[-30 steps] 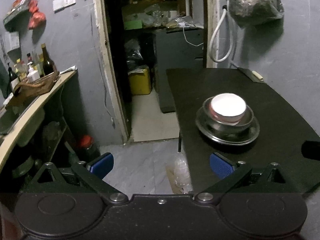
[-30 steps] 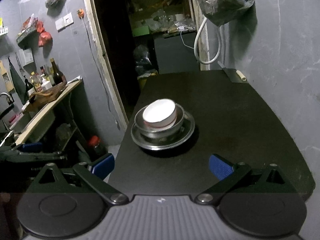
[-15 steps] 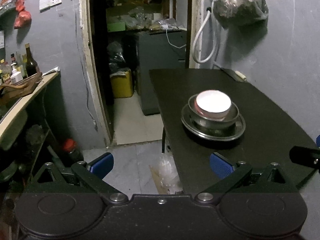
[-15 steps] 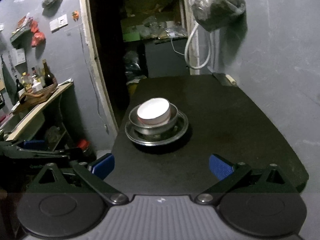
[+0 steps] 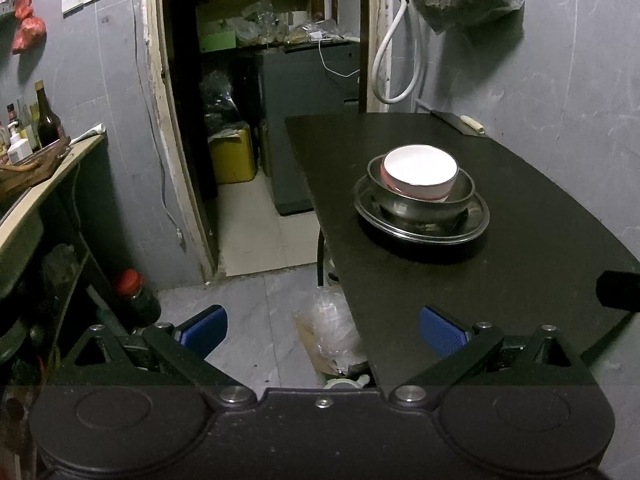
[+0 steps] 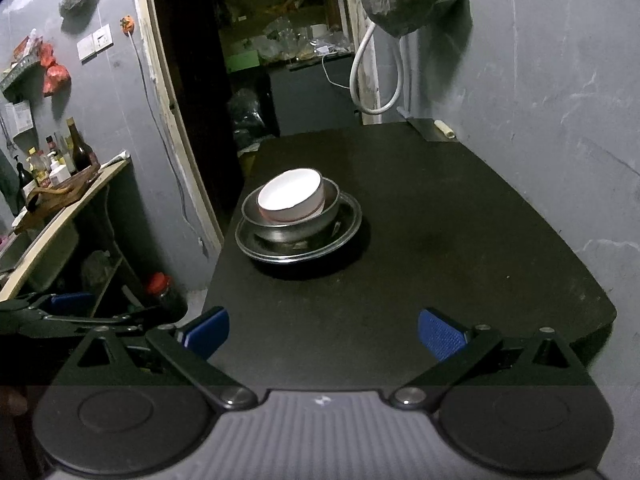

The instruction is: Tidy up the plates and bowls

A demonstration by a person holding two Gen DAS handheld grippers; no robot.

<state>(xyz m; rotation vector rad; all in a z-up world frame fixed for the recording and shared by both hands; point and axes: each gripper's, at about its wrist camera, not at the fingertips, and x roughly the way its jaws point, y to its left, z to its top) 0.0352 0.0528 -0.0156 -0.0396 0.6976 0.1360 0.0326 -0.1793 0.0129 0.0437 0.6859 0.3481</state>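
Three dishes nested in one stack: white bowl (image 5: 419, 174) inside metal bowl (image 5: 424, 204), on metal plate (image 5: 478, 222), all on black tabletop (image 5: 520, 264). Seen from left tongs (image 5: 323, 328): stack ahead and to the right, well apart from the tips. Seen from right tongs (image 6: 323, 330): stack ahead and a little to the left, near the tabletop's left edge, also well apart.

Likely handling, left to right across the stack as viewed from the right tongs: metal plate rim (image 6: 256, 254) probably thin, stiff, light and slick, low to the tabletop, hard to get a pad under; metal bowl (image 6: 296, 226) stiff, smooth-walled, apt to slip unless pinched across the rim; white bowl (image 6: 290, 196) looks ceramic, so heavier, brittle, glazed and slippery, tilted slightly within the metal bowl. Best hold judged to be the white bowl's upper rim, one pad inside, one outside, on the near side. Lifting it straight up advisable, to avoid dragging the metal bowl along.

Left tongs: spread wide, blue pads (image 5: 204, 330) far apart, nothing between them, touching nothing; floor below the left pad, tabletop edge below the right one. Right tongs: likewise spread wide, pads (image 6: 442, 338) empty, hovering above the tabletop's near edge, no contact visible.
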